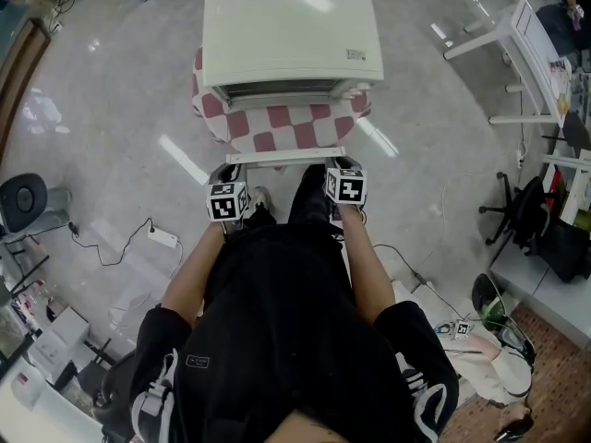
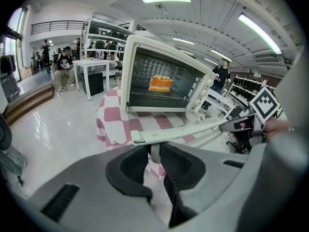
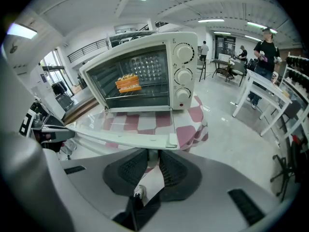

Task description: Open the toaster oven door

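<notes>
Head view: my 2 grippers hold the toaster oven's [image 1: 291,40] lowered door by its handle [image 1: 286,158].
Left gripper [image 1: 227,168] and right gripper [image 1: 345,165] each clamp narrowly on a handle post. The oven's top label [image 1: 356,54] is too small to read. Only the gripper views show orange food [image 2: 161,83] inside.

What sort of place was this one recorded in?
Probably a lab or workshop hall, not a kitchen: the toaster oven sits on a lone checkered table on polished floor, shelving racks and white work tables around.
</notes>
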`<control>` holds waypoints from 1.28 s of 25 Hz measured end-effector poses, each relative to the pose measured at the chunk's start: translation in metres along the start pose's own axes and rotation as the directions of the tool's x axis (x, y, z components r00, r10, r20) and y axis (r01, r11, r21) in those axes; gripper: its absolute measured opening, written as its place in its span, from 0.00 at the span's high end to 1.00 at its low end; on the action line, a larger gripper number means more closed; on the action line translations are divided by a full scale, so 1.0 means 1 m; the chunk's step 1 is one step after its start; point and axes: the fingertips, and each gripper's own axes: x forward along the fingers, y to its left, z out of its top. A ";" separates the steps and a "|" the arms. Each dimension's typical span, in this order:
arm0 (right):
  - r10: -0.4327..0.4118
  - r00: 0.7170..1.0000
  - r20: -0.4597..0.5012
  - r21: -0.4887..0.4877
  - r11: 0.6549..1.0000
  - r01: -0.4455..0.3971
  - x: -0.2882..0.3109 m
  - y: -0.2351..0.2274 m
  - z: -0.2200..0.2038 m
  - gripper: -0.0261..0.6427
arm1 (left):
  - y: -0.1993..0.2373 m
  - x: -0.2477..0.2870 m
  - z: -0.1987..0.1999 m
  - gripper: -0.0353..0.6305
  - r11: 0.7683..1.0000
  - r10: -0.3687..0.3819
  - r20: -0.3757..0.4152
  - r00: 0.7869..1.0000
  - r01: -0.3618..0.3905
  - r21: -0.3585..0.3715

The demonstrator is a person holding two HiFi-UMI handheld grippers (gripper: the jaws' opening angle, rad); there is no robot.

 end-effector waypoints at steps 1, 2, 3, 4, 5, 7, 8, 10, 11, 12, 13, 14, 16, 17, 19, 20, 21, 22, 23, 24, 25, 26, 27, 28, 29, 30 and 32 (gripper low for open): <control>0.000 1.000 -0.008 0.003 1.000 0.000 0.002 -0.001 -0.003 0.82 | 0.000 0.002 -0.004 0.82 1.000 -0.005 -0.008 1.000 0.005 0.001; 0.001 1.000 -0.016 0.005 1.000 -0.001 0.004 -0.001 -0.007 0.82 | 0.001 0.004 -0.007 0.82 1.000 -0.009 -0.017 1.000 0.009 0.002; 0.002 1.000 -0.023 0.006 1.000 -0.002 0.006 -0.002 -0.009 0.82 | 0.001 0.006 -0.011 0.82 1.000 -0.011 -0.025 1.000 0.011 0.003; 0.003 1.000 -0.028 0.007 1.000 -0.003 0.008 -0.002 -0.012 0.82 | 0.002 0.008 -0.014 0.82 1.000 -0.013 -0.034 0.999 0.013 0.003; 0.004 0.999 -0.034 0.007 1.000 -0.004 0.010 -0.002 -0.015 0.82 | 0.002 0.009 -0.017 0.82 1.000 -0.014 -0.042 0.999 0.014 0.003; 0.006 0.999 -0.048 0.009 1.000 -0.005 0.013 -0.002 -0.021 0.83 | 0.003 0.012 -0.024 0.82 1.000 -0.015 -0.060 0.998 0.015 0.002; 0.005 0.998 -0.056 0.011 1.000 -0.005 0.015 -0.003 -0.025 0.83 | 0.004 0.014 -0.028 0.82 1.000 -0.015 -0.071 0.997 0.015 0.002; 0.003 0.997 -0.072 0.012 1.000 -0.002 0.021 -0.004 -0.033 0.83 | 0.005 0.018 -0.037 0.83 1.000 -0.016 -0.092 0.996 0.016 0.005; 0.002 0.997 -0.078 0.012 1.000 -0.001 0.023 -0.004 -0.037 0.83 | 0.005 0.021 -0.042 0.83 1.000 -0.018 -0.100 0.995 0.019 0.007; 0.000 0.997 -0.081 0.010 1.000 0.000 0.026 -0.005 -0.040 0.83 | 0.006 0.023 -0.045 0.83 1.000 -0.021 -0.105 0.994 0.022 0.009; -0.001 0.997 -0.082 0.008 1.000 0.002 0.028 -0.005 -0.042 0.83 | 0.007 0.025 -0.049 0.83 1.000 -0.023 -0.108 0.994 0.024 0.010; -0.002 0.997 -0.082 0.006 1.000 0.002 0.031 -0.006 -0.045 0.83 | 0.008 0.027 -0.051 0.83 1.000 -0.024 -0.109 0.994 0.026 0.010; 0.002 0.996 -0.087 0.002 1.000 -0.002 0.037 -0.007 -0.050 0.83 | 0.010 0.032 -0.057 0.83 1.000 -0.027 -0.117 0.993 0.028 0.012; 0.005 0.996 -0.091 0.000 1.000 -0.005 0.040 -0.007 -0.053 0.83 | 0.011 0.035 -0.061 0.84 1.000 -0.028 -0.126 0.992 0.029 0.011; 0.004 0.995 -0.101 0.001 1.000 -0.004 0.047 -0.008 -0.058 0.83 | 0.012 0.041 -0.069 0.84 1.000 -0.028 -0.149 0.988 0.029 0.005; 0.000 0.994 -0.107 0.004 1.000 0.001 0.050 -0.010 -0.062 0.83 | 0.013 0.044 -0.073 0.84 1.000 -0.028 -0.159 0.987 0.029 0.005; -0.004 0.994 -0.110 0.008 1.000 0.005 0.052 -0.011 -0.065 0.83 | 0.013 0.046 -0.077 0.84 1.000 -0.028 -0.169 0.985 0.030 0.009; -0.005 0.993 -0.115 0.013 1.000 0.007 0.055 -0.012 -0.068 0.83 | 0.014 0.049 -0.080 0.84 0.999 -0.026 -0.177 0.984 0.029 0.014; -0.005 0.993 -0.121 0.017 1.000 0.007 0.059 -0.012 -0.071 0.83 | 0.015 0.051 -0.083 0.84 0.999 -0.024 -0.183 0.983 0.028 0.018; -0.004 0.992 -0.126 0.020 1.000 0.006 0.062 -0.013 -0.073 0.83 | 0.016 0.054 -0.086 0.85 0.999 -0.023 -0.188 0.982 0.026 0.018; -0.004 0.992 -0.129 0.020 1.000 0.007 0.064 -0.013 -0.074 0.83 | 0.017 0.057 -0.088 0.85 1.000 -0.023 -0.190 0.982 0.026 0.012; -0.005 0.991 -0.133 0.019 1.000 0.007 0.066 -0.014 -0.076 0.83 | 0.018 0.059 -0.090 0.85 1.000 -0.025 -0.191 0.981 0.026 0.004; -0.005 0.990 -0.138 0.017 1.000 0.007 0.068 -0.014 -0.078 0.84 | 0.019 0.061 -0.093 0.85 1.000 -0.026 -0.192 0.981 0.026 -0.003; -0.004 0.989 -0.147 0.013 1.000 0.006 0.072 -0.015 -0.081 0.84 | 0.020 0.063 -0.096 0.85 1.000 -0.026 -0.197 0.980 0.025 -0.007; -0.002 0.988 -0.156 0.011 1.000 0.003 0.076 -0.015 -0.086 0.84 | 0.021 0.065 -0.099 0.85 1.000 -0.025 -0.204 0.979 0.025 -0.006; 0.001 0.987 -0.164 0.010 1.000 0.000 0.080 -0.016 -0.090 0.84 | 0.021 0.067 -0.101 0.85 1.000 -0.024 -0.212 0.977 0.024 -0.004; 0.001 0.986 -0.169 0.009 1.000 0.001 0.085 -0.017 -0.092 0.84 | 0.023 0.072 -0.104 0.85 1.000 -0.020 -0.225 0.974 0.020 -0.002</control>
